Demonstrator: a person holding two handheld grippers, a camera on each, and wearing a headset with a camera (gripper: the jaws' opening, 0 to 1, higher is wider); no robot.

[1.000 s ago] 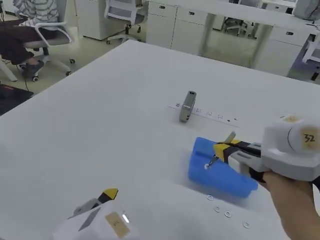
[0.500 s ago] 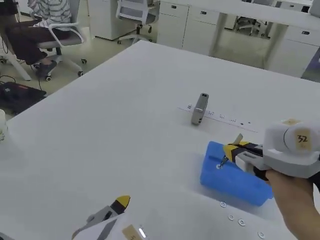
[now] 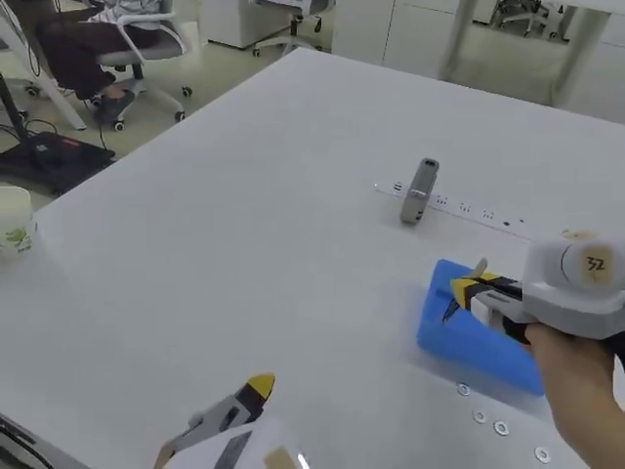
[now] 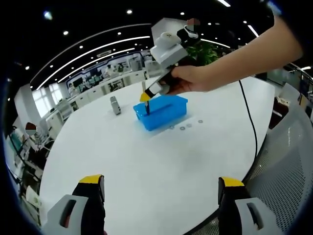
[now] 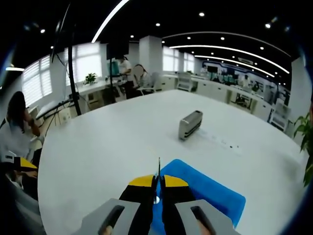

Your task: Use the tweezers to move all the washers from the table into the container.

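Far left, I note a white cup with a green mark (image 3: 12, 223) near the edge of the white table (image 3: 244, 195). My left gripper (image 4: 160, 183) hovers low over bare tabletop, well apart from the work. Its jaws are spread wide with nothing between them.

Toward the middle, a small grey metal block (image 3: 418, 191) stands by itself on the table. To its right sits the blue rectangular plastic container (image 3: 474, 342).

My right gripper (image 5: 157, 182) is above the container's left end, jaws pressed together on the thin dark metal tweezers (image 4: 146, 105). The tweezers' tip points down at that end. I cannot tell whether the tweezers carry a washer.

Four small silver metal washers (image 3: 479, 416) lie in a loose row on the table, just beside the container's near side and outside it.
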